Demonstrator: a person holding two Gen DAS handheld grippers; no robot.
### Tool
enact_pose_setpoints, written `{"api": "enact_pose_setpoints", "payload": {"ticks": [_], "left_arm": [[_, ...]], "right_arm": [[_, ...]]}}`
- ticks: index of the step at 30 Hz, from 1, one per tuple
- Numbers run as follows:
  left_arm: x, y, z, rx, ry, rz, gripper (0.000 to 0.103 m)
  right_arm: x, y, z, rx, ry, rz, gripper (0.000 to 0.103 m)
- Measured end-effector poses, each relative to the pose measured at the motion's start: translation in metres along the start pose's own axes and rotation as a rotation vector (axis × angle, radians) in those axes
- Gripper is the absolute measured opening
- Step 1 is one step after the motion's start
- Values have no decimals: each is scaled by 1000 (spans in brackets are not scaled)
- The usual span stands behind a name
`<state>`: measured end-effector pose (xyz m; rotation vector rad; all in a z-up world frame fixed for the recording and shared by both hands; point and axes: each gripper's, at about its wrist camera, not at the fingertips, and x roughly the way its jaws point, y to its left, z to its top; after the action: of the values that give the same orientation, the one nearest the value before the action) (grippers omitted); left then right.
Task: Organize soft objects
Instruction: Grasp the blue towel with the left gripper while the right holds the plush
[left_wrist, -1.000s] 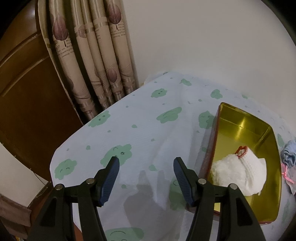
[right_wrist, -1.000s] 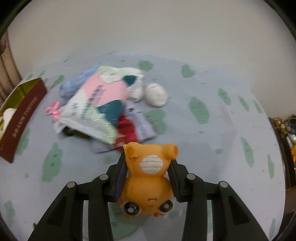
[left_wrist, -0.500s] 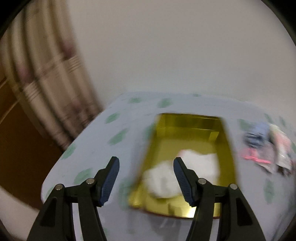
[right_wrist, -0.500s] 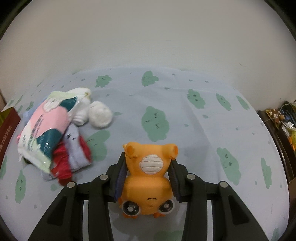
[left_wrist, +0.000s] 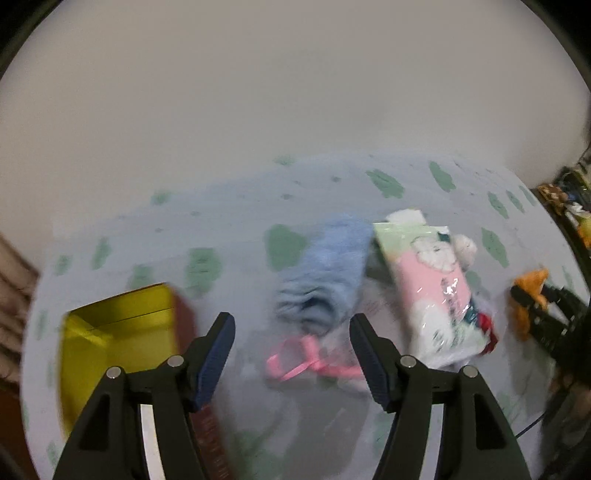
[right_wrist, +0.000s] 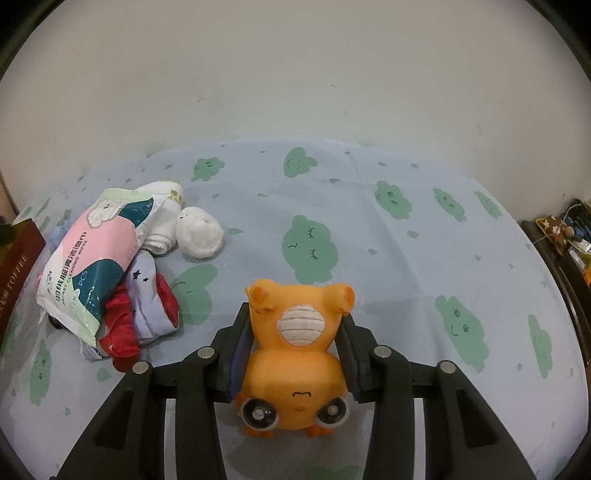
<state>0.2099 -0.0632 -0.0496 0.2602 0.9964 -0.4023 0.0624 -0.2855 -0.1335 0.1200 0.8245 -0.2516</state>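
My right gripper (right_wrist: 295, 328) is shut on an orange plush toy (right_wrist: 295, 354), held upside down above the tablecloth; it also shows at the right edge of the left wrist view (left_wrist: 528, 295). My left gripper (left_wrist: 291, 343) is open and empty above a pink ribbon (left_wrist: 306, 363), just in front of a blue fuzzy cloth (left_wrist: 325, 273). A pile of soft things lies on the table: a pink and green wipes pack (right_wrist: 88, 266), red and lilac cloths (right_wrist: 144, 314), a white rolled towel (right_wrist: 164, 218) and a white ball-like sock (right_wrist: 199, 236). The left wrist view is blurred.
A gold-lined tin box (left_wrist: 118, 343) with a dark red wall sits at the left; its side shows in the right wrist view (right_wrist: 18, 269). A blue tablecloth (right_wrist: 369, 229) with green clouds covers the table. A white wall stands behind. Cluttered shelves (right_wrist: 569, 236) lie past the right edge.
My left gripper has swung right, from the curtain and tin box to the soft pile, still open. My right gripper has swung right with the orange toy; the pile now lies further left.
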Motion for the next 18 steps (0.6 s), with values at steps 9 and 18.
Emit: {"api": "enact_pose_setpoints", "payload": {"ticks": [9,18], "left_arm": [[62,-20,29,58,123,-92,66],[110,-6,46,-23,198,-79,66]], "right_arm": [[2,-2,1,7,7,18,40],[4,-2,1,11,15,28,41]]}}
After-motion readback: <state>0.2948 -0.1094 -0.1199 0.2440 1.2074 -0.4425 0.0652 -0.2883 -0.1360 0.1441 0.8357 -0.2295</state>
